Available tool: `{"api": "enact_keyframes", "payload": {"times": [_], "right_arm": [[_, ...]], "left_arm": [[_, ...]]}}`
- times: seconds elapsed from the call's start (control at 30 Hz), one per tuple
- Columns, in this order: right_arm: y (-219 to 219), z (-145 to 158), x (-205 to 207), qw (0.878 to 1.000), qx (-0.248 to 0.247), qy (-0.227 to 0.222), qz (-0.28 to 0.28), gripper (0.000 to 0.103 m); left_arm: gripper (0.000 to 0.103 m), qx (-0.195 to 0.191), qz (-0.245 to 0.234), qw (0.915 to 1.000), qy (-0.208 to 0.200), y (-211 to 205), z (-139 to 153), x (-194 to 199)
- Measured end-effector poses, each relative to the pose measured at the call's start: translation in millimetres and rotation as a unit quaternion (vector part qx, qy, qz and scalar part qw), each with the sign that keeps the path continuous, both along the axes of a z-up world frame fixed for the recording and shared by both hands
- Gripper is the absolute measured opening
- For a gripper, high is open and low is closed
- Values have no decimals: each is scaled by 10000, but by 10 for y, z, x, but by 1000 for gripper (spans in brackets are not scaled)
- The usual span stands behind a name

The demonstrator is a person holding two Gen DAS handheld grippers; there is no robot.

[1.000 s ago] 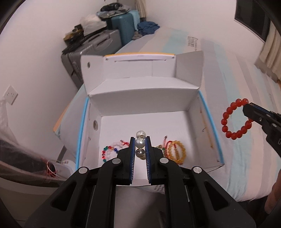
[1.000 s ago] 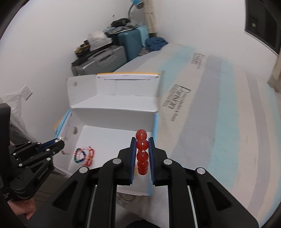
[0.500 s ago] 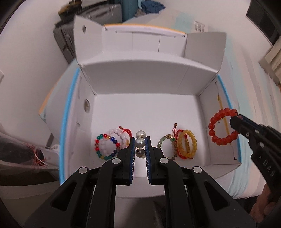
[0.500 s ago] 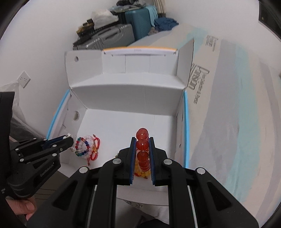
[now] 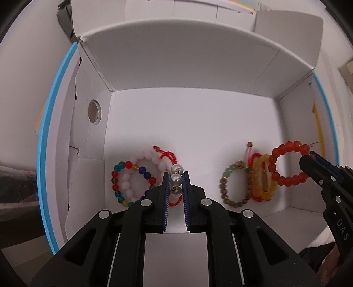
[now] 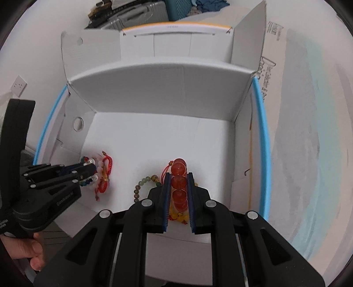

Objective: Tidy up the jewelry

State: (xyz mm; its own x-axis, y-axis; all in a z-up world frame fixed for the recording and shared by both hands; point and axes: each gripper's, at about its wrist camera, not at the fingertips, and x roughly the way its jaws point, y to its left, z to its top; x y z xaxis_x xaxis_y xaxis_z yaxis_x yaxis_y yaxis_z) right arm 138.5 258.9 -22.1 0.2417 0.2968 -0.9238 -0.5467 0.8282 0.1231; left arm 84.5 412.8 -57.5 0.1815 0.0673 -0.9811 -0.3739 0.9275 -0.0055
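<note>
My left gripper (image 5: 175,176) is shut on a pearl earring (image 5: 176,179), a short string of three pearls, held low inside the white box (image 5: 187,119) just above a pile of multicoloured, white and red-cord bracelets (image 5: 132,178). My right gripper (image 6: 178,180) is shut on a red bead bracelet (image 6: 179,181), which hangs as a ring (image 5: 286,166) over the second pile: a green-brown bracelet (image 5: 229,187) and yellow and red ones (image 5: 262,178). The left gripper (image 6: 88,168) also shows at the left of the right wrist view.
The box has tall upright flaps (image 6: 163,86) and blue-edged sides (image 6: 261,141). It sits on a bed with a pale blue-striped cover (image 6: 308,132). Suitcases (image 6: 132,13) stand against the far wall. A hand (image 6: 26,249) holds the left gripper's handle.
Both grippers have come down from above the box into it, each still holding its piece. The bracelet piles on the box floor now look much closer.
</note>
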Motion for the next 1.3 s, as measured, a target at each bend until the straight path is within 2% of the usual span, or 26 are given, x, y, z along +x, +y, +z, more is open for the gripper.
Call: {"api": "enact_keyframes", "payload": {"times": [0.17, 0.37, 0.4, 0.47, 0.5, 0.57, 0.6, 0.63, 0.7, 0.77, 0.83, 0.9, 1.1, 1.17, 1.3], "right_arm": [[35, -128, 56, 9998, -95, 172, -38, 13], [74, -139, 43, 9997, -121, 208, 37, 14], [80, -131, 48, 9998, -107, 184, 34, 15], [85, -110, 38, 9998, -102, 144, 33, 16], [89, -113, 37, 9998, -100, 163, 38, 25], [89, -102, 17, 9998, -75, 191, 46, 37], [86, -85, -3, 9998, -59, 163, 65, 38], [83, -60, -20, 9999, -33, 133, 77, 39], [58, 9, -48, 9999, 89, 107, 67, 50], [22, 120, -100, 9998, 186, -43, 70, 59], [-13, 207, -152, 9995, 271, -172, 77, 69], [-54, 306, -203, 9989, 351, -309, 84, 78], [-211, 544, -370, 9964, 604, -586, -65, 90], [-263, 603, -441, 9948, 657, -768, -133, 95], [-354, 691, -586, 9923, 725, -975, -261, 95]], "left_arm": [[12, 14, 2, 9997, 250, 33, -124, 46], [13, 27, -10, 9997, 227, 15, -146, 41], [15, 37, 2, 9998, 208, 15, -137, 35], [27, 100, 7, 9999, 139, 59, -93, 38], [36, 156, 4, 9998, 98, 49, -71, 12], [36, 286, -17, 9996, 16, 31, -9, -28], [38, 310, -8, 9995, -33, 24, 29, -49], [46, 304, 13, 9995, -95, 27, 70, -73], [56, 352, 52, 9991, -236, 24, 154, -128], [60, 458, 66, 9982, -389, 19, 262, -193], [76, 437, 59, 9974, -562, 20, 350, -234], [82, 549, 60, 9959, -718, 24, 447, -304], [96, 687, 226, 9912, -1107, 123, 703, -456], [97, 788, 226, 9883, -1290, 88, 764, -541], [97, 877, 160, 9821, -1658, 24, 907, -725]]}}
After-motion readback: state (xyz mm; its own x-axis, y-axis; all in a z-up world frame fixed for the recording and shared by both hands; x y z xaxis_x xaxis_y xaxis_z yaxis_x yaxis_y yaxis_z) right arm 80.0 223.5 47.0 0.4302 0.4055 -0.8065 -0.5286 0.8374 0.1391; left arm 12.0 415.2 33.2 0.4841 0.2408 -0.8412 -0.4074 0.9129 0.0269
